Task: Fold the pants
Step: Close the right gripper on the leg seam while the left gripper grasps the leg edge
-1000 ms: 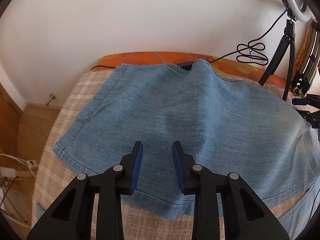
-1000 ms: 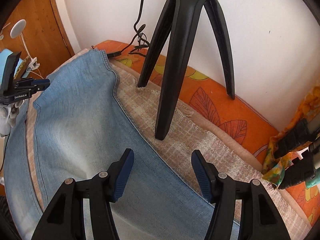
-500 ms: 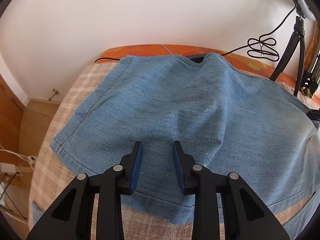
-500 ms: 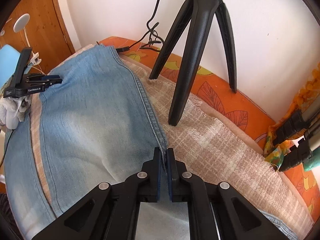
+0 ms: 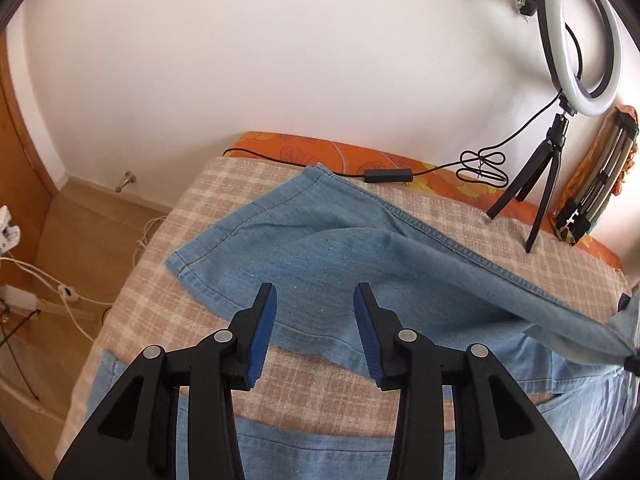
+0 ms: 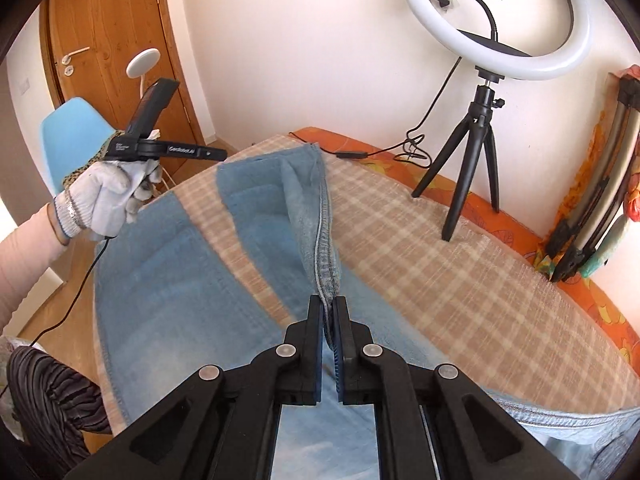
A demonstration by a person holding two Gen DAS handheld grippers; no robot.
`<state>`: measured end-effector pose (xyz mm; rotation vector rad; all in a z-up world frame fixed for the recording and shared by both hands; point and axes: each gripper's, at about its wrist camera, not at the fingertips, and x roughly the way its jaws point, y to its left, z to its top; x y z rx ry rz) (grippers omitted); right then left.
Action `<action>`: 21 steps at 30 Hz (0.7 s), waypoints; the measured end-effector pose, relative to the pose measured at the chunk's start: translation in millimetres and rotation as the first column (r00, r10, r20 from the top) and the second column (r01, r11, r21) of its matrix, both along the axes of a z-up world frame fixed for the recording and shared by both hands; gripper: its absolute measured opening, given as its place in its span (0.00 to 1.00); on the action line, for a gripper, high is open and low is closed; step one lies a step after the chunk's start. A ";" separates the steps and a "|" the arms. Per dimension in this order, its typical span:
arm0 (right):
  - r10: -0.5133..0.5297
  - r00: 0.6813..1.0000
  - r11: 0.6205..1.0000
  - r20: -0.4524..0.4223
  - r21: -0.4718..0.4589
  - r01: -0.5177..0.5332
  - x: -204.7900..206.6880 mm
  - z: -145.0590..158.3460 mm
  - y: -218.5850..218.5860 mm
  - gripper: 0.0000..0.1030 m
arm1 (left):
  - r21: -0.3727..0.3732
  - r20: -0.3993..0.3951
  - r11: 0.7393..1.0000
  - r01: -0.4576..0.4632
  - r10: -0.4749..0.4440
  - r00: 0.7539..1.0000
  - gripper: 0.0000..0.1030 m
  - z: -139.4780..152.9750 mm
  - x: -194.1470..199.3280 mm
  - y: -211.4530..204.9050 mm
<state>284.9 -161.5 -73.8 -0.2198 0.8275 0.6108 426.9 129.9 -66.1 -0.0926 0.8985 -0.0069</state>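
Note:
Light blue denim pants (image 5: 360,264) lie on a checked blanket (image 5: 240,184) over the bed. My right gripper (image 6: 329,304) is shut on the outer seam of one leg (image 6: 320,240) and holds it lifted, so the cloth drapes in a ridge toward the far hem. In the left wrist view that seam (image 5: 500,272) rises toward the right edge. My left gripper (image 5: 316,292) hovers above the same leg near its hem, its jaws opening with nothing between them. A gloved hand (image 6: 104,200) carries it at the left of the right wrist view.
A ring light on a black tripod (image 6: 472,160) stands on the blanket by the wall, its cable and switch (image 5: 388,176) on the orange mattress edge. Folded stands (image 6: 592,216) lean at the far right. A blue chair (image 6: 72,136) and a wooden door (image 6: 112,40) are at the left.
My right gripper shut on the leg's seam, then lifted it and drew it back. My left gripper rose and backed away, and its jaws widened.

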 end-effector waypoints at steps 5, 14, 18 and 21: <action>-0.026 0.997 0.998 -0.067 0.049 0.029 -56.2 -32.1 14.1 0.02 | -0.023 -0.009 0.999 0.034 -0.034 0.999 0.43 8.6 -5.4 -22.8; -0.121 0.989 0.992 -0.089 0.023 0.123 -93.3 -83.2 26.4 0.02 | -0.025 -0.124 0.997 0.067 -0.070 0.990 0.50 -20.8 30.2 -89.6; -0.126 0.989 0.991 -0.082 0.035 0.130 -88.4 -82.6 28.5 0.02 | -0.029 -0.198 0.999 0.037 -0.042 0.979 0.55 -40.0 56.1 -108.9; -0.122 0.988 0.991 -0.096 0.039 0.126 -89.1 -87.0 27.1 0.02 | 0.031 -0.224 0.999 0.016 -0.008 0.974 0.58 -53.1 74.2 -121.8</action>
